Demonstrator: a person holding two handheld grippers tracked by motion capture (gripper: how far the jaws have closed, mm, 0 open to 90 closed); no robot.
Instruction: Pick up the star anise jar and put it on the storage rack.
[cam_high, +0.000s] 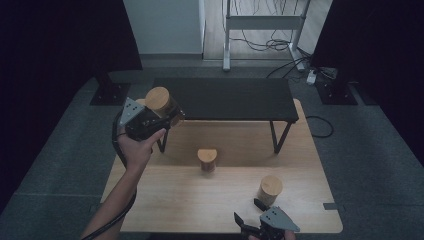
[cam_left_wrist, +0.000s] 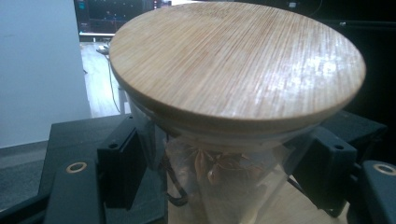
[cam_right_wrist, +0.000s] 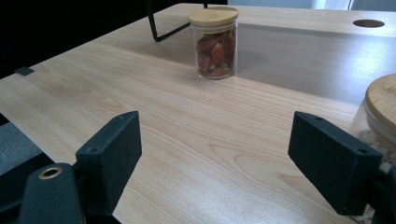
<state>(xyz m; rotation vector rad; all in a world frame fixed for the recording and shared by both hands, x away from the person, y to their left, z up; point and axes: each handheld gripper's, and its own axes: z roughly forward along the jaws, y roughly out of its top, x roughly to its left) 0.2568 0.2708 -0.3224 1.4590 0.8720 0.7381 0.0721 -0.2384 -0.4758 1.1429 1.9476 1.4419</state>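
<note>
Left gripper (cam_high: 167, 117) clamped on clear glass jar (cam_left_wrist: 224, 182), round bamboo lid, near table's back-left corner. Right gripper (cam_right_wrist: 215, 163) wide open, holding nothing, front edge.

We see a light wooden table (cam_high: 170, 200) standing on a grey carpeted floor (cam_high: 370, 150). Across its far part stands a low black shelf (cam_high: 225, 97) on thin black legs. In front of the shelf, near the table's middle, a glass jar (cam_high: 207, 160) with a wooden lid holds reddish dried pieces. A second lidded jar (cam_high: 270, 190) stands nearer the front right edge.
</note>
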